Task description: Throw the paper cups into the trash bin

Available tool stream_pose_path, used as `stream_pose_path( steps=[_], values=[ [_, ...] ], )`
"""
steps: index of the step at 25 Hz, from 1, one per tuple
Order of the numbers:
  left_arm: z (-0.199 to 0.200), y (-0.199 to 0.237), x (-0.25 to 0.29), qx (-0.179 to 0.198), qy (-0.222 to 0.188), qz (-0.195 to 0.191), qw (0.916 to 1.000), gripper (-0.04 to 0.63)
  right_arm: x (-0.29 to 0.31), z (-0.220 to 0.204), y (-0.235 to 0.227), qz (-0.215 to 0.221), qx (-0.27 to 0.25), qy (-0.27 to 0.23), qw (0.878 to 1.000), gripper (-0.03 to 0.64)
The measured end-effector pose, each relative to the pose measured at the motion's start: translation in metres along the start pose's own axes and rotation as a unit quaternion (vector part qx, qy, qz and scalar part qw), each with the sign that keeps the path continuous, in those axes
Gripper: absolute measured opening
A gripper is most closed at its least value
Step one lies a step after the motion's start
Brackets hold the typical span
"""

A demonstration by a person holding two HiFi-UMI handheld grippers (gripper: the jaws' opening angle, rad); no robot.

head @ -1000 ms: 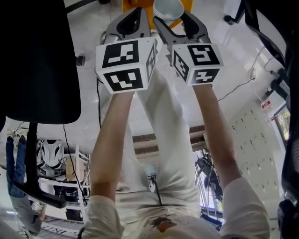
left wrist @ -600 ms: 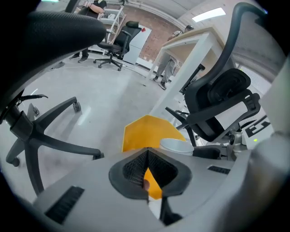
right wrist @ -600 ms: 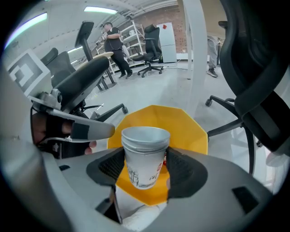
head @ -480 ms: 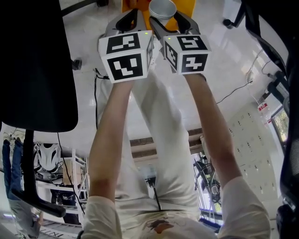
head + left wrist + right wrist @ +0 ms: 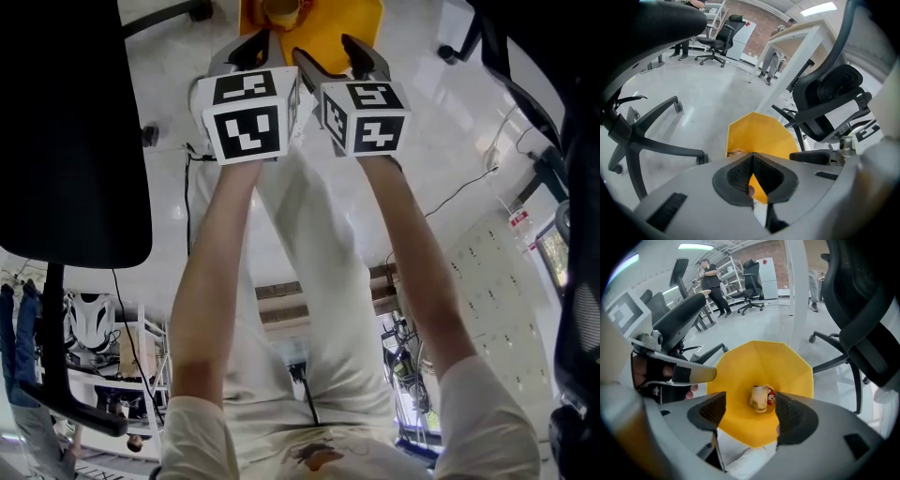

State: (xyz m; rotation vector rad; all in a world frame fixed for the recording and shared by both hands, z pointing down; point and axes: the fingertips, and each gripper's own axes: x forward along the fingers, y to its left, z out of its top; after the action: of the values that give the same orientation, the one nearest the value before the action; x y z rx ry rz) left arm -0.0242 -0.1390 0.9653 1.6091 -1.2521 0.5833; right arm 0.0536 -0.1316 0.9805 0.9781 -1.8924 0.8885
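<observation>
Straight below the right tongs point(image 5: 751, 401) sits the yellow trash bin point(image 5: 764, 357), and a paper cup point(image 5: 760, 398) lies at the bottom of it. The right tongs are opening wide right now, and nothing is between the two sides. The cup is deep down in the bin and well apart from them. It looks tipped over, with its open end turned partly up toward the tongs, but I cannot tell that for sure.

The left tongs point(image 5: 752, 157) are pressed together and hold nothing. They hang just beside the right tongs, over the near left edge of the bin point(image 5: 754, 131). So the right tongs are the nearer ones to the cup.

I think this drop is done, because the cup is already inside. No other cup shows, so the next move may be to go and find one.

From the head, both tongs show side by side, left tongs point(image 5: 251, 45) and right tongs point(image 5: 326, 52), with the bin point(image 5: 328, 23) past their tips. Only the right tongs' own camera shows the cup clearly. The left tongs' camera shows mostly bare yellow bin.
</observation>
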Motion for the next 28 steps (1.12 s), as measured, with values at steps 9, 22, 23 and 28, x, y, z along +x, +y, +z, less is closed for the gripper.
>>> stream_pose_path(
  steps=[9, 22, 23, 28],
  values=[
    [0.016, -0.027, -0.053, 0.01, 0.006, -0.015, 0.9998, 0.006, -0.054, 0.043, 0.002, -0.017, -0.027, -0.041, 0.999, 0.159],
    [0.093, -0.066, -0.191, 0.008, -0.024, -0.011, 0.9996, 0.006, -0.177, 0.121, 0.056, -0.005, 0.023, -0.077, 0.997, 0.008],
    [0.099, -0.07, -0.203, 0.007, -0.025, -0.01, 0.9996, 0.006, -0.189, 0.127, 0.062, -0.001, 0.023, -0.08, 0.997, 0.008],
    [0.132, -0.095, -0.268, 0.014, -0.037, -0.003, 0.9992, 0.006, -0.258, 0.155, 0.081, 0.013, 0.04, -0.097, 0.994, 0.008]
  ],
)
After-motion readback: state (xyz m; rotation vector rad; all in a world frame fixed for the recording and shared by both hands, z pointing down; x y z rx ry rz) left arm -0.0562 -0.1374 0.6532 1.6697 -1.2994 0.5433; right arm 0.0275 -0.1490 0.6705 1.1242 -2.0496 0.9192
